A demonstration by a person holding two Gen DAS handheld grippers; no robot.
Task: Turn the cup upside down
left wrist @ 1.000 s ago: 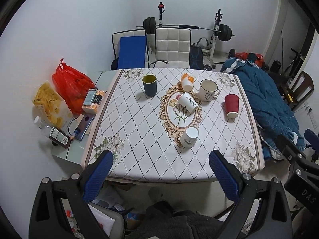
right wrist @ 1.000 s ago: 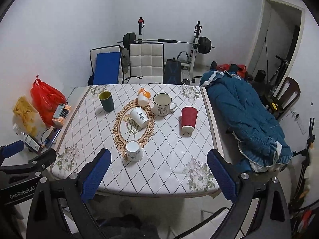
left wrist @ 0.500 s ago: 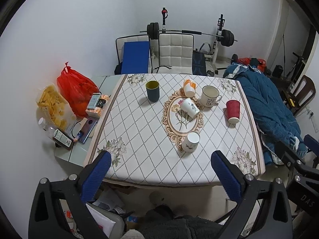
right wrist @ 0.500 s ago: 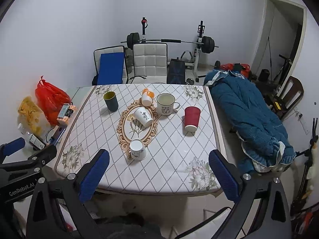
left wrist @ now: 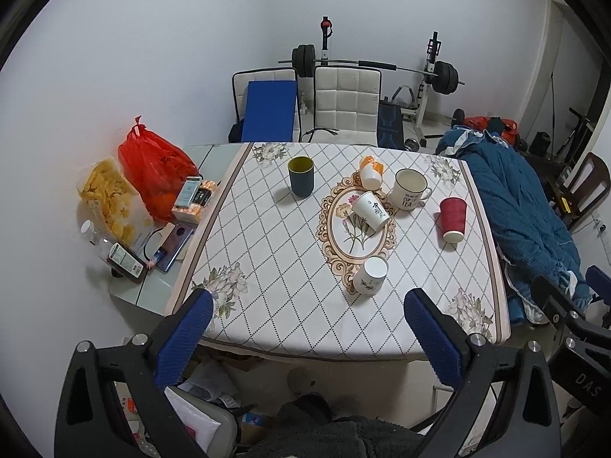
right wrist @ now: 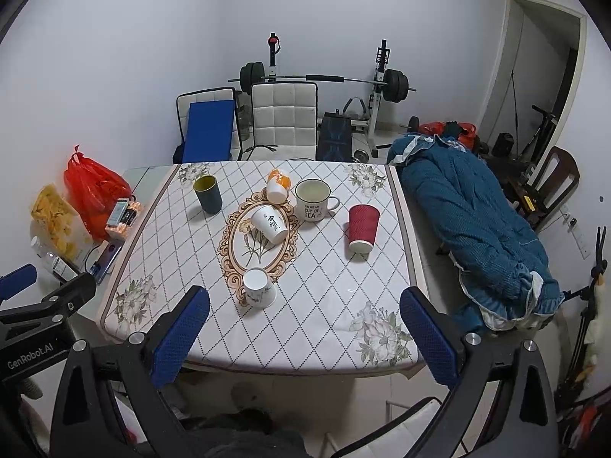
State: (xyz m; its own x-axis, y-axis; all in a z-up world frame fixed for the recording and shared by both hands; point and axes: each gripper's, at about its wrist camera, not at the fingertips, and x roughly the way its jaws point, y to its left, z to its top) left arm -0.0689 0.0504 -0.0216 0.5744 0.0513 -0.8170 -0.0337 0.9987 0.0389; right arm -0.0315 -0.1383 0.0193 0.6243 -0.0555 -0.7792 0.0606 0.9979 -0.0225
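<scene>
From the left wrist camera, we look down on a bench (left wrist: 267,267) covered in a white diamond-patterned cloth with an oval floral medallion at its centre. Our left gripper (left wrist: 309,330) hangs off the near edge with its blue-padded jaws spread wide, and it has hold of nothing. Six cups sit on the cloth. A dark blue cup with a yellow-green inside (left wrist: 301,176) stands upright at the far left, and we can make out no contents in it. A cream enamel mug lettered "cup of tea" (left wrist: 409,189) stands upright too; whether it holds anything we cannot tell. A small white-and-orange cup (left wrist: 371,171) and a white paper cup with black lettering (left wrist: 370,212) lie tipped over near the mug. A red ribbed paper cup (left wrist: 453,219) stands mouth-down at the right. Nearest us, a small white cup with a sprig print (left wrist: 369,276) also rests upside down on the medallion's near rim.

From the right wrist camera, our right gripper (right wrist: 305,324) likewise hovers short of the bench, gaping and with nothing between its pads. A red plastic bag (right wrist: 95,191) and a clear bag of yellow crisps (right wrist: 57,221) sit on the side table to the left.
</scene>
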